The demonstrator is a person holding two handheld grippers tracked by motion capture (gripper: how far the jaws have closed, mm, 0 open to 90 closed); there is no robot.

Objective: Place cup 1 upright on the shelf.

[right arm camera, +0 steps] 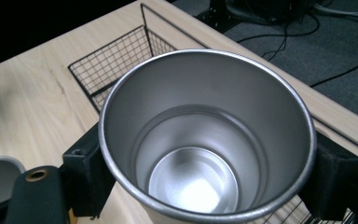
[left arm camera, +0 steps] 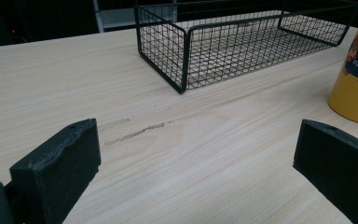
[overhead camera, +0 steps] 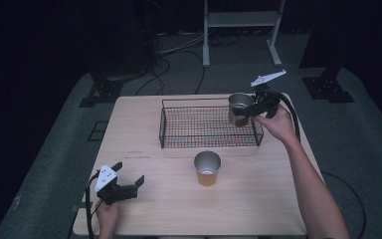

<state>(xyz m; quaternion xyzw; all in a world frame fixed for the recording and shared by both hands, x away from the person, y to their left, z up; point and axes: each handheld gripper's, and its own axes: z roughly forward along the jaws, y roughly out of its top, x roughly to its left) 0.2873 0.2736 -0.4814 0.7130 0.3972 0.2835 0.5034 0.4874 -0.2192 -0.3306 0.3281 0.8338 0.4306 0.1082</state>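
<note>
The right gripper is held out at the end of a long, nearly straight forearm that comes up from the lower right, the right hand wrapped around its body from behind. Its jaws point leftward and are clamped on something between them, one pad on each side. The left gripper sits low and near the person, the left hand gripping it from below. Its jaws point rightward and stand wide apart with nothing between them.
</note>
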